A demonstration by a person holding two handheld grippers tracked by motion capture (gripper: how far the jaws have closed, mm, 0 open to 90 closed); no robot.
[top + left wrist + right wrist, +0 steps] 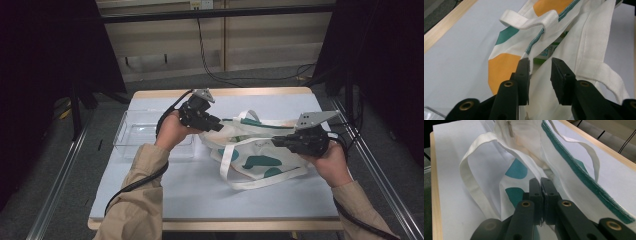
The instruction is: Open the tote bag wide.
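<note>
Right gripper (541, 182) jaws are clamped on the tote bag (260, 155) edge, fabric pinched between them. My left gripper (540, 67) has jaws narrowed but apart, bag rim between them, unpressed.

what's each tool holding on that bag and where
The right tool is shut on the tote bag, pinching the fabric edge at its opening. The left tool straddles the opposite edge of the opening but is not clamped, so it holds nothing.
</note>
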